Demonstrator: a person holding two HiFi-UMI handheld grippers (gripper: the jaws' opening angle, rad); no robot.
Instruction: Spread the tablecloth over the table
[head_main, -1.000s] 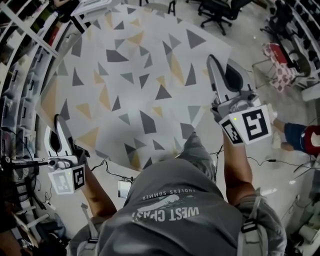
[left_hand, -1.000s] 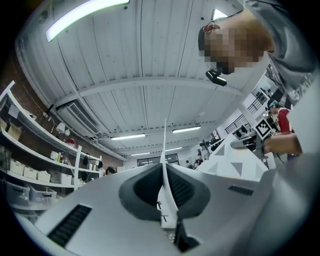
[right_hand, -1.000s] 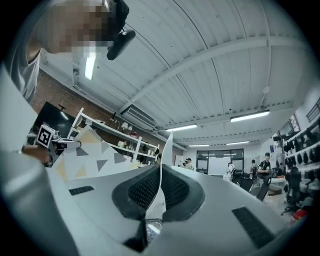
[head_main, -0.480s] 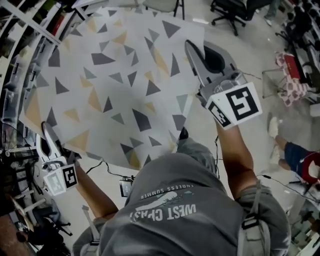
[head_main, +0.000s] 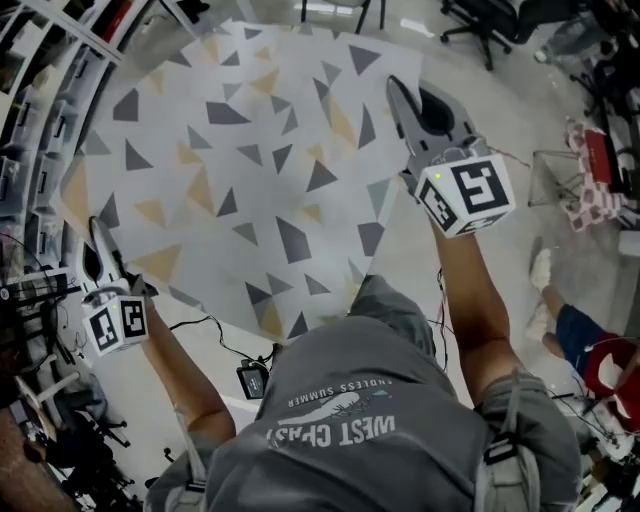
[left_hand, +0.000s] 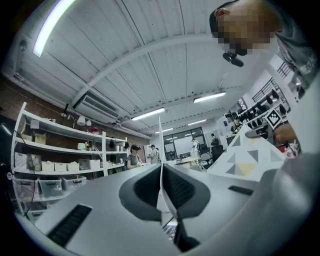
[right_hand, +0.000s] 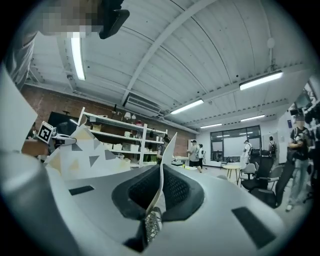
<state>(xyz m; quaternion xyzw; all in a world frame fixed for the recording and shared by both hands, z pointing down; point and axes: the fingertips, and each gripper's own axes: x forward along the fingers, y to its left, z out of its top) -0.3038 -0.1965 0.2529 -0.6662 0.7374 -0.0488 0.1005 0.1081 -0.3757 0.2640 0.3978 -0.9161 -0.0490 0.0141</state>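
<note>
The tablecloth, pale grey with dark and yellow triangles, is stretched out flat in front of me, and it hides whatever is under it. My left gripper is shut on its near left corner. At the near right corner my right gripper is shut on the cloth too. In the left gripper view a thin cloth edge stands pinched between the shut jaws, with the sheet running off to the right. The right gripper view shows the same: the cloth edge clamped, the sheet to the left.
Shelving runs along the left. Office chairs stand at the far side. A seated person is at the right. A cable and a small device lie on the floor by my feet. Other people stand in the background.
Both hands have shifted with the cloth held between them, the right one drawing inward in the view. The sheet now lies flatter and wider. Neither grip has changed.
</note>
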